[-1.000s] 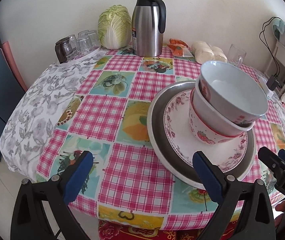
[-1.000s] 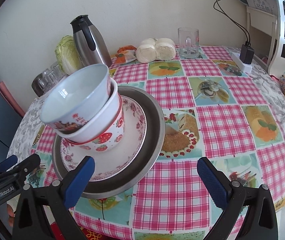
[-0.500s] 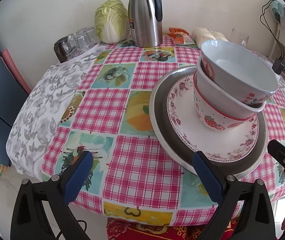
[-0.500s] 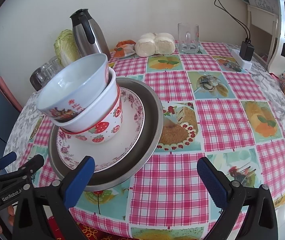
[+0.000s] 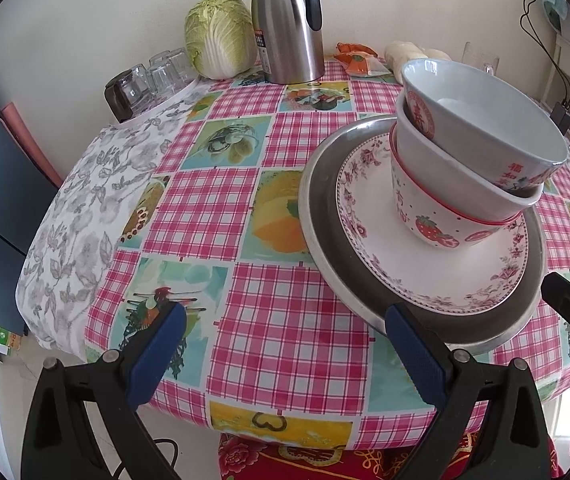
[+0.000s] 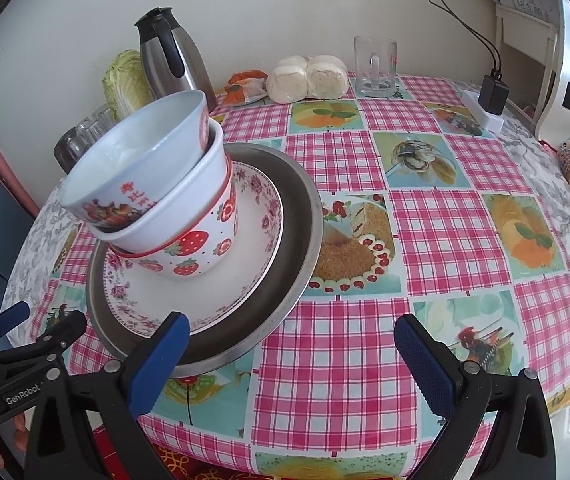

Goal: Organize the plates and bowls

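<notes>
bright, even daylight, soft shadows; both views sharp, with strong fisheye bending and dark corners.

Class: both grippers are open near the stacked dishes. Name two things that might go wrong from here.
1. The top bowl sits tilted in the bowl stack; a nudge might tip it off.
2. The metal tray lies close to the table edge, with the right gripper and left gripper just before it; a bump might push it askew.
</notes>
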Action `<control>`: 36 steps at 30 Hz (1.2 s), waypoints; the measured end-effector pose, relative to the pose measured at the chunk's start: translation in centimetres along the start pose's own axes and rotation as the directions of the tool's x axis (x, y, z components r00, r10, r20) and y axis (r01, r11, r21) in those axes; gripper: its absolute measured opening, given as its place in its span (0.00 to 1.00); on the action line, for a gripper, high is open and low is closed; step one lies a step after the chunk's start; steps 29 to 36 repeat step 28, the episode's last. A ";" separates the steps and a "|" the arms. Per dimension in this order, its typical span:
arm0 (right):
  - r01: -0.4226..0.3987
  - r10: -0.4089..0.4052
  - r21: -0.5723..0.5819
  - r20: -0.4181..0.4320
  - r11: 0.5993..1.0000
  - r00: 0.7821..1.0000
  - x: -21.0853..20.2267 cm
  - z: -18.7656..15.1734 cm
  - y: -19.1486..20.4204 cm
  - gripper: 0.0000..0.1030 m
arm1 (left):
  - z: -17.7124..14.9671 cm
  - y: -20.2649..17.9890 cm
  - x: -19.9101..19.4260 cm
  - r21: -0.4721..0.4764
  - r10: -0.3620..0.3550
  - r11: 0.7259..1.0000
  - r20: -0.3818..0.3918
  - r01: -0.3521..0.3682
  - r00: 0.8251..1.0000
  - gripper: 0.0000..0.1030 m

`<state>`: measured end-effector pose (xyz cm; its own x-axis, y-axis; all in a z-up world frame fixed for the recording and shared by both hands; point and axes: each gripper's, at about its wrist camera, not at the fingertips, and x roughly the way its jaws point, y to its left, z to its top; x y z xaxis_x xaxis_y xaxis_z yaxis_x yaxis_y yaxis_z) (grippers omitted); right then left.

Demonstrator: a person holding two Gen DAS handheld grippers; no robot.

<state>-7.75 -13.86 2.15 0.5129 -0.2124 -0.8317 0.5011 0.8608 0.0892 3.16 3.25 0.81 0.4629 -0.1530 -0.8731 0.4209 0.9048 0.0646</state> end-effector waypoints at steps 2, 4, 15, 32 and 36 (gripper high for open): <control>0.001 -0.001 0.001 -0.001 1.000 1.000 0.1 0.0 -0.1 1.00 | 0.0 0.1 0.1 -0.004 0.002 1.000 -0.002 -0.002 1.000 0.97; 0.002 -0.002 0.002 -0.003 1.000 1.000 0.1 0.0 -0.1 1.00 | -0.1 0.1 0.1 -0.006 0.002 1.000 -0.004 -0.002 1.000 0.97; 0.004 -0.004 0.003 -0.009 1.000 1.000 0.3 -0.1 -0.2 1.00 | 0.0 0.0 0.3 -0.004 0.003 1.000 -0.008 -0.003 1.000 0.97; 0.004 -0.004 0.009 -0.018 1.000 1.000 0.5 -0.2 -0.4 1.00 | 0.0 0.4 -0.3 -0.018 -0.003 1.000 0.025 0.003 1.000 0.97; 0.004 -0.004 0.009 -0.018 1.000 1.000 0.5 -0.2 -0.4 1.00 | 0.0 0.4 -0.3 -0.018 -0.003 1.000 0.025 0.003 1.000 0.97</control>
